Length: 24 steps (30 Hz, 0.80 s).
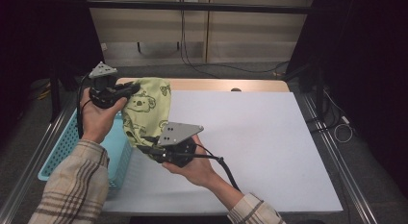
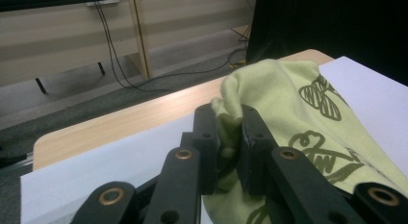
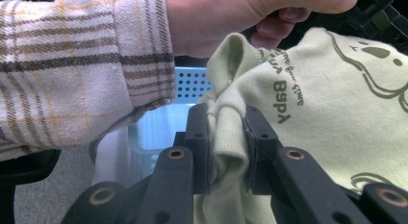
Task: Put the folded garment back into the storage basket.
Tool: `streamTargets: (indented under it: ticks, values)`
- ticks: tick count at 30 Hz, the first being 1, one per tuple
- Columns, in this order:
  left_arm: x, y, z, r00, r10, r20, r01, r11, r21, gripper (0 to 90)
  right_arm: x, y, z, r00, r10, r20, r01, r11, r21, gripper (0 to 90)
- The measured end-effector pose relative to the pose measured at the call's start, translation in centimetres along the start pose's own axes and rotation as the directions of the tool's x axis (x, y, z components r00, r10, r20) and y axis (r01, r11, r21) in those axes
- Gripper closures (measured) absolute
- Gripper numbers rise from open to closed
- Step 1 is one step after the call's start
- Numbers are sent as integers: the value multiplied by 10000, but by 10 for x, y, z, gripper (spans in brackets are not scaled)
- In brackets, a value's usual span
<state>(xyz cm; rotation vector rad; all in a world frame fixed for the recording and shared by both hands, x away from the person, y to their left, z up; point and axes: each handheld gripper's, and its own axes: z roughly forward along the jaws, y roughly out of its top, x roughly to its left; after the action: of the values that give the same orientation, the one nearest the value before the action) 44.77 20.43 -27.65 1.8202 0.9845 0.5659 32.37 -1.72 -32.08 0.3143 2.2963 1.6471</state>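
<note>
I have the green garment (image 1: 144,111) off the table, stretched between my two grippers over the left part of the white sheet (image 1: 250,137), just beside the blue basket (image 1: 62,147). It is a small pale-green piece printed with dark animal drawings and some lettering.

My left gripper (image 2: 230,147) is clamped on a bunched fold at the garment's far end, the cloth pinched tight between both black jaws. My right gripper (image 3: 228,152) is clamped on another thick fold at the near end. In the high view the cloth hangs crumpled between the two grips, not yet spread.

I judge this to be the lifting and carrying step: the piece is picked up at two points and held in the air. The next move, as I see it, calls for pulling the two grips apart to take the slack out, then lowering the cloth flat onto the white sheet without either fold slipping free.

The basket stands at the table's left edge, partly behind my left sleeve (image 1: 77,185). The part of its inside that I can see holds nothing; the rest is hidden.
</note>
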Motion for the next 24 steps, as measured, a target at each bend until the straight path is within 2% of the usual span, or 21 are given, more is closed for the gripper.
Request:
streamTargets:
  ticks: [7, 8, 13, 24]
  values:
    - [9, -3, -6, 9998, -11, -184, 12, 10000, 66, 801, 0, 4, 9, 9999, -30, -97, 30, 10000, 11, 759]
    - [11, -5, -7, 9997, -207, -128, 207, 9998, -38, 801, 1, 4, 9, 9999, -53, -124, 52, 10000, -7, 758]
    - [17, -9, -8, 9991, -372, -179, 370, 9993, -74, 801, 1, 5, 16, 9998, 26, -201, -26, 10000, -27, 758]
    - [30, -12, -16, 9980, -448, -448, 445, 9990, -64, 801, 0, 9, 28, 9995, -50, -323, 50, 10000, -3, 759]
